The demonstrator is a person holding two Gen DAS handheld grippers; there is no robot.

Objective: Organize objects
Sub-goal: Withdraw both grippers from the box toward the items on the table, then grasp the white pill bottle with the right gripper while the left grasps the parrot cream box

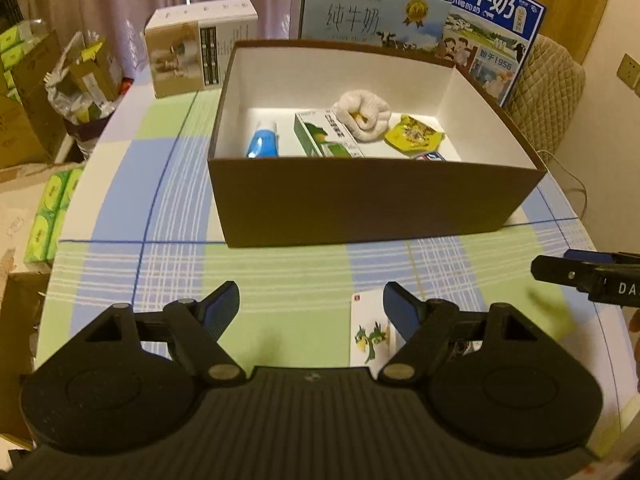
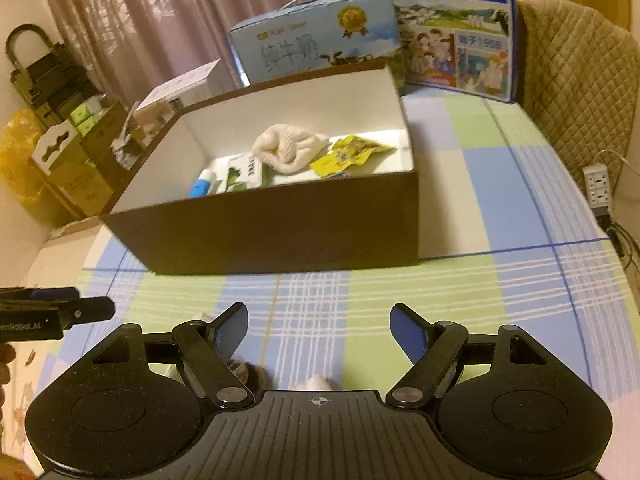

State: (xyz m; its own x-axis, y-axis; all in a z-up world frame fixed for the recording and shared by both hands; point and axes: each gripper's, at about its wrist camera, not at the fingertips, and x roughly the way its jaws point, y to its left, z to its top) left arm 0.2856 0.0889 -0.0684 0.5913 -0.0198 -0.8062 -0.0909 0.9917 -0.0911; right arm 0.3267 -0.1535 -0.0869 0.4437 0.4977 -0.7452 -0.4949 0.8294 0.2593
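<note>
Clutter — a rolled cloth, a yellow packet, a green carton and a blue tube — lay inside the brown box mid-desk. Checked cloth lay bare before its front wall, where both the left hand-held gripper and right hand-held gripper hovered, jaws apart, empty; a card lay beside the left one.

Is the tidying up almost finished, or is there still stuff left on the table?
Mostly done: the brown box already holds a blue tube, green carton, rolled cloth and yellow packet. Nothing is in hand; the left gripper and right gripper are open. Left: the bird card on the table.
</note>
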